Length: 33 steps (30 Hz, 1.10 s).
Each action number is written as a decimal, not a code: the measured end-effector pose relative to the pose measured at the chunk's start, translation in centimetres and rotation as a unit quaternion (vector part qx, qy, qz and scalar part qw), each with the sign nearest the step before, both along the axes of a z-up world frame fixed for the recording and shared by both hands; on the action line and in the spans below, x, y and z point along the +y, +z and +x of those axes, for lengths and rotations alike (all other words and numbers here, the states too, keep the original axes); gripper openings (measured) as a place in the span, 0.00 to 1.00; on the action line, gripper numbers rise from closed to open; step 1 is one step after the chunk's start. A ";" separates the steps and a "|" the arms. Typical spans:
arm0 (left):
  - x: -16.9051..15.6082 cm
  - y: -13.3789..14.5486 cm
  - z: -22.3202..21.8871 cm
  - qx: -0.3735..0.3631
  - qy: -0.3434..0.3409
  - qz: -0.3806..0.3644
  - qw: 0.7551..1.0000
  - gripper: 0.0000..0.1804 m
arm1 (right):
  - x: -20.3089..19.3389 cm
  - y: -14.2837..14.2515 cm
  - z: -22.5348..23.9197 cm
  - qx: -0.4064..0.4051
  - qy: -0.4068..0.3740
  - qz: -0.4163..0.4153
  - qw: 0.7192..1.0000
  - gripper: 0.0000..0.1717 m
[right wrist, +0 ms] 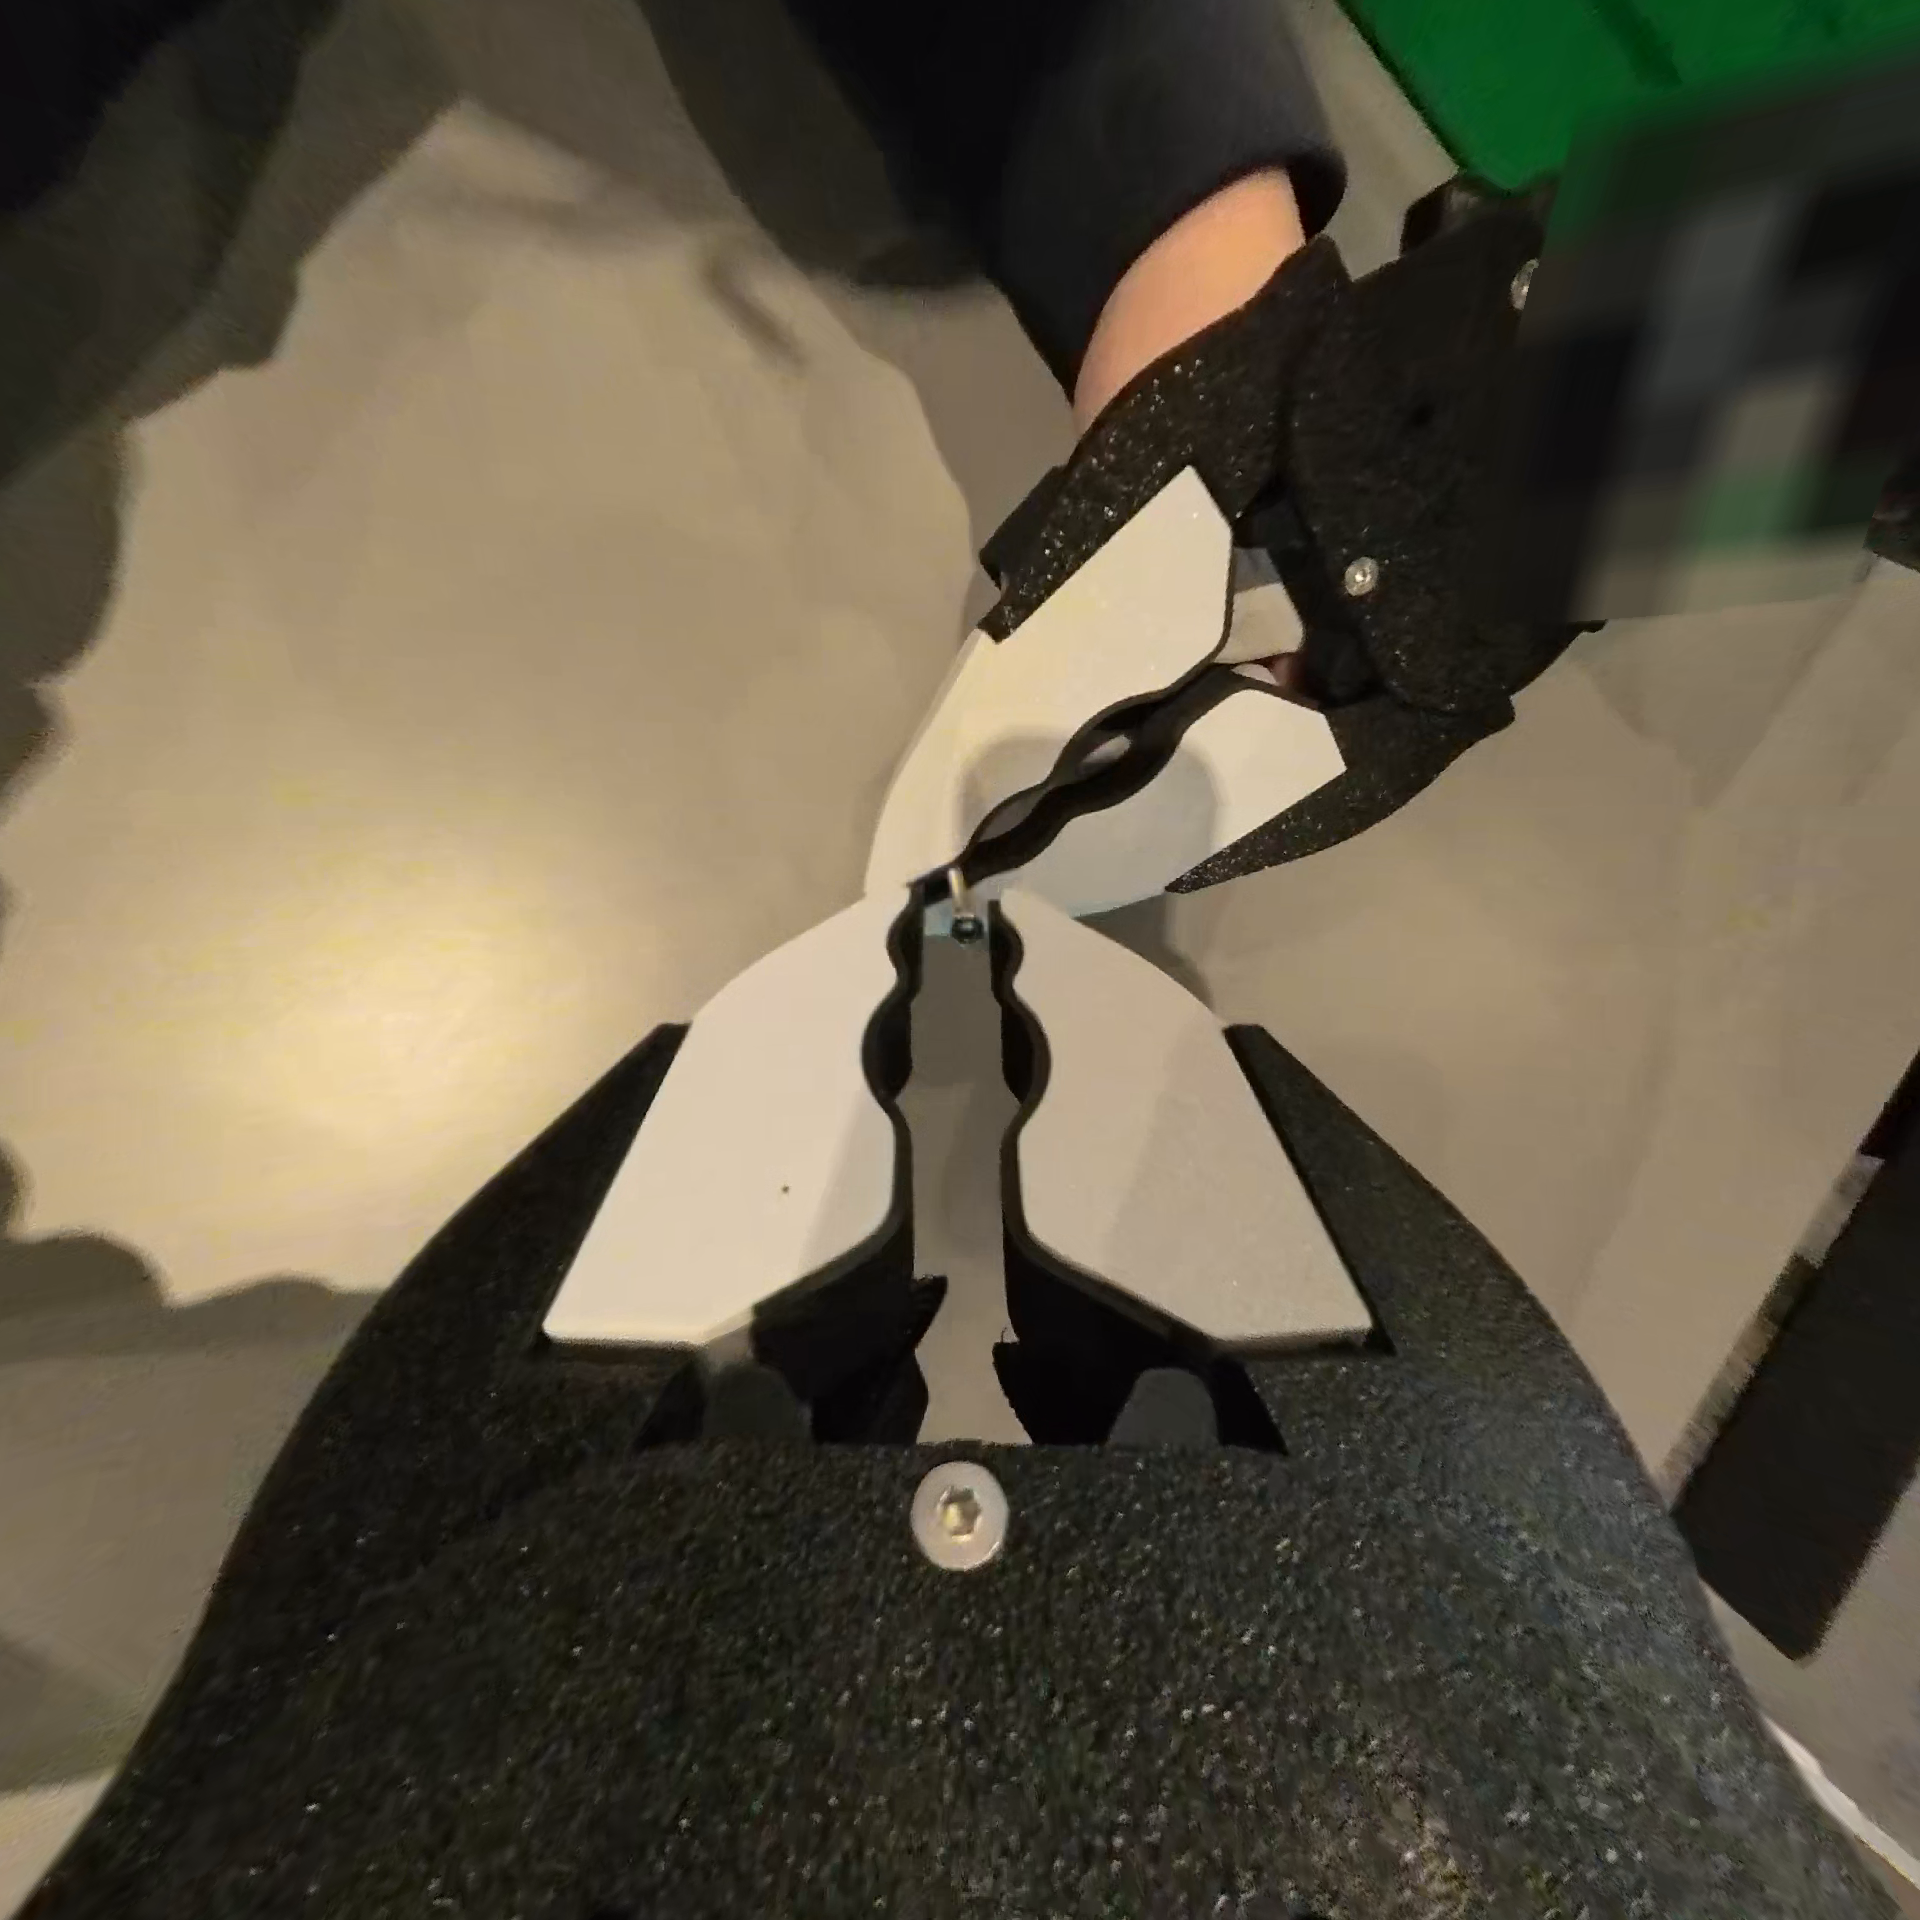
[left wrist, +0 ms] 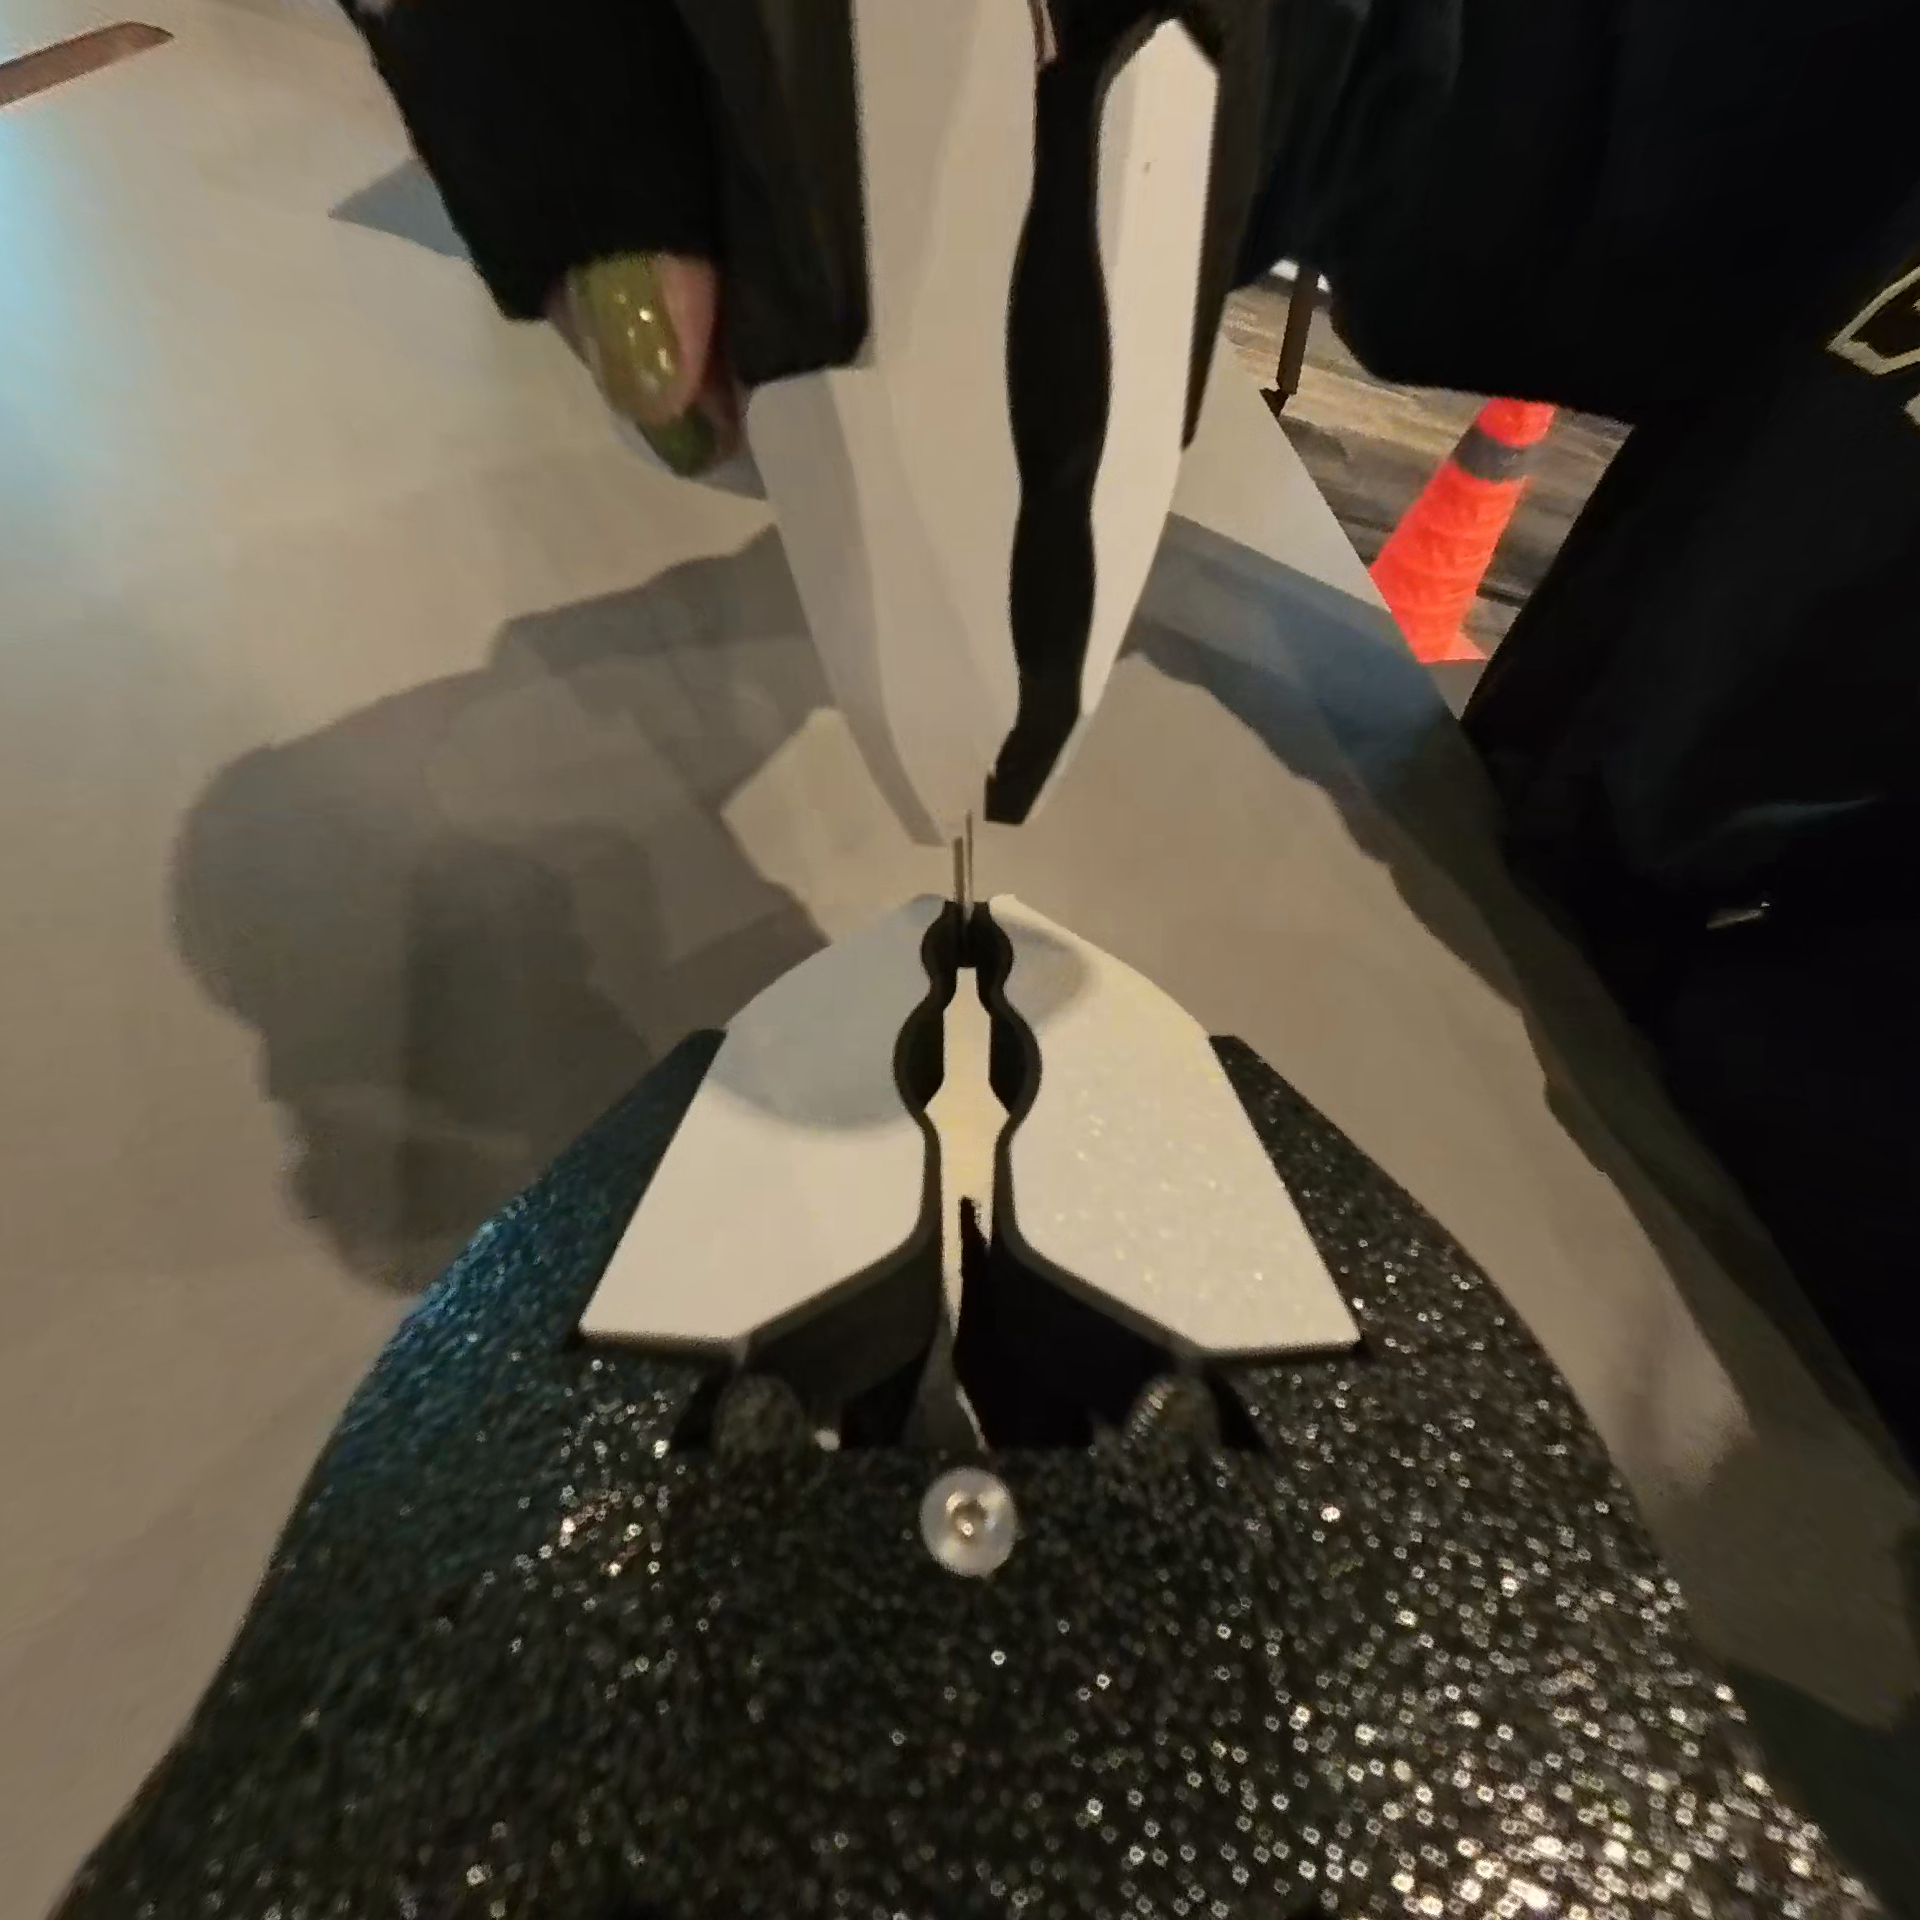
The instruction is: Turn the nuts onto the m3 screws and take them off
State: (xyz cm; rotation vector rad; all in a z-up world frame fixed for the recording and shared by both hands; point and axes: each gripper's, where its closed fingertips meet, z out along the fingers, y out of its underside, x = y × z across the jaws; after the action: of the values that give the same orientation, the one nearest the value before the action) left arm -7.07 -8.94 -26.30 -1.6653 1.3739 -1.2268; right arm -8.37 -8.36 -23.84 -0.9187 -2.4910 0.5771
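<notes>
The screw point(left wrist: 964, 868) was hidden at its upper end behind the right gripper's white finger point(left wrist: 914, 623). The nut point(right wrist: 967, 928) was too small for contact with the pads to be judged. The traffic cone point(left wrist: 1460, 530) was partly covered by dark clothing.

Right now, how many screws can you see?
1: a thin silver metal screw clamped at the tips of the left tongs, its far end between the right tongs' tips. Others may be hidden.

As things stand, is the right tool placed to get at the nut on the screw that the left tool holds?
Probably yes. The left tool is shut on the screw, and the nut on its free end sits between the right tool's fingertips, which stand slightly apart. Nothing lies between them; whether the pads touch the nut is unclear.
</notes>
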 end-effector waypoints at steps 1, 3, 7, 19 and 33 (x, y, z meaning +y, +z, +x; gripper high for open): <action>0.0 0.0 0.0 -0.001 -0.001 0.000 1.000 0.01 | 0.2 0.1 -0.1 0.002 -0.002 0.003 1.000 0.07; -0.1 0.0 0.0 -0.001 -0.002 -0.001 1.000 0.01 | 0.1 0.2 -0.1 0.000 0.000 -0.003 1.000 0.06; -0.1 -0.1 0.0 0.004 -0.002 0.001 1.000 0.01 | 0.0 -0.1 0.0 -0.014 -0.005 -0.014 1.000 0.03; 1.0 -0.4 -0.1 0.018 0.046 0.031 0.998 0.01 | 0.8 0.1 -1.3 0.028 -0.394 -0.209 0.895 0.03; 0.5 -0.3 0.0 0.011 0.026 0.028 0.999 0.01 | 0.3 1.7 1.1 0.137 -0.281 -0.189 0.931 0.17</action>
State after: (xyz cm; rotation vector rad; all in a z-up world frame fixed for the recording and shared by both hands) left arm -7.06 -8.46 -26.58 -1.6699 1.3566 -1.1350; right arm -7.23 -8.03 -22.18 -1.5042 -1.7740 0.9183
